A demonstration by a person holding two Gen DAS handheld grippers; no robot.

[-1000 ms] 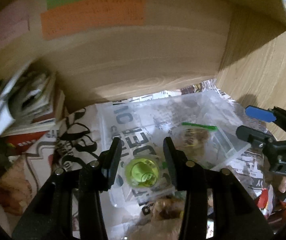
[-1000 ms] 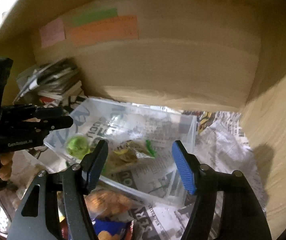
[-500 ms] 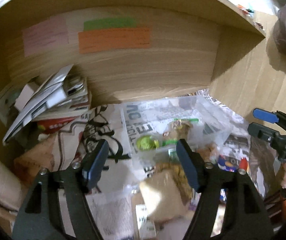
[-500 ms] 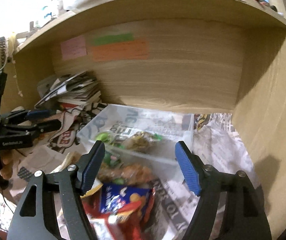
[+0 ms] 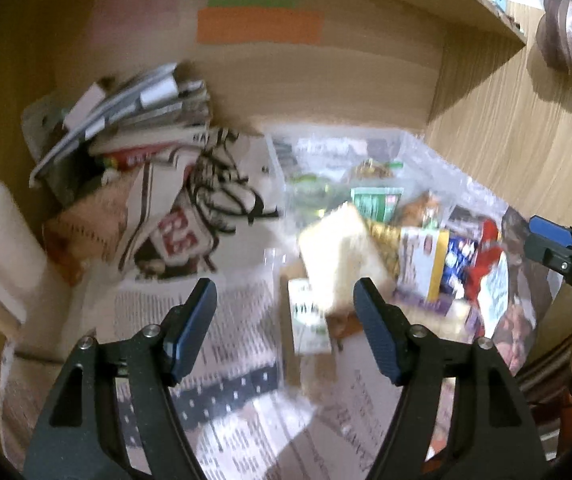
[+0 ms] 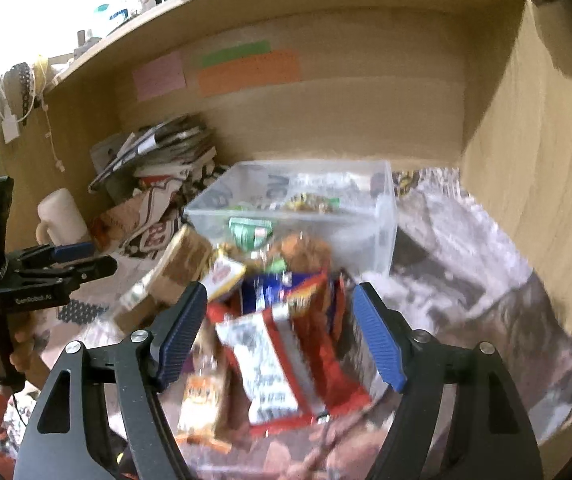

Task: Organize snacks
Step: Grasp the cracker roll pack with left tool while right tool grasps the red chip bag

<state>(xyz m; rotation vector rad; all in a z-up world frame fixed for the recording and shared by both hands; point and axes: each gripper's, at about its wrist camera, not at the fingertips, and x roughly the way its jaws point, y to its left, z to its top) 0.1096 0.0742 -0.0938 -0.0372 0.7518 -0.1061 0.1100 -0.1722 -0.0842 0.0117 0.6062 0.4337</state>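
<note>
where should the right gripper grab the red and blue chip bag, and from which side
Grip the red and blue chip bag across its two long side edges near the upper, fuller part, coming straight in from the front. It lies roughly lengthwise between the right gripper and the clear bin, and the open jaws already straddle its width. A white packet overlaps its lower half, so avoid that end.

Print on the red snack packet (image 6: 286, 344) at lower centre of the right wrist view is smeared by motion blur and cannot be read. The tan packet (image 5: 342, 256) at centre of the left wrist view is blurred likewise. Writing on the orange note (image 6: 247, 72) is too small to be made out. The newspaper (image 5: 245, 420) is cut off by the lower edge.
</note>
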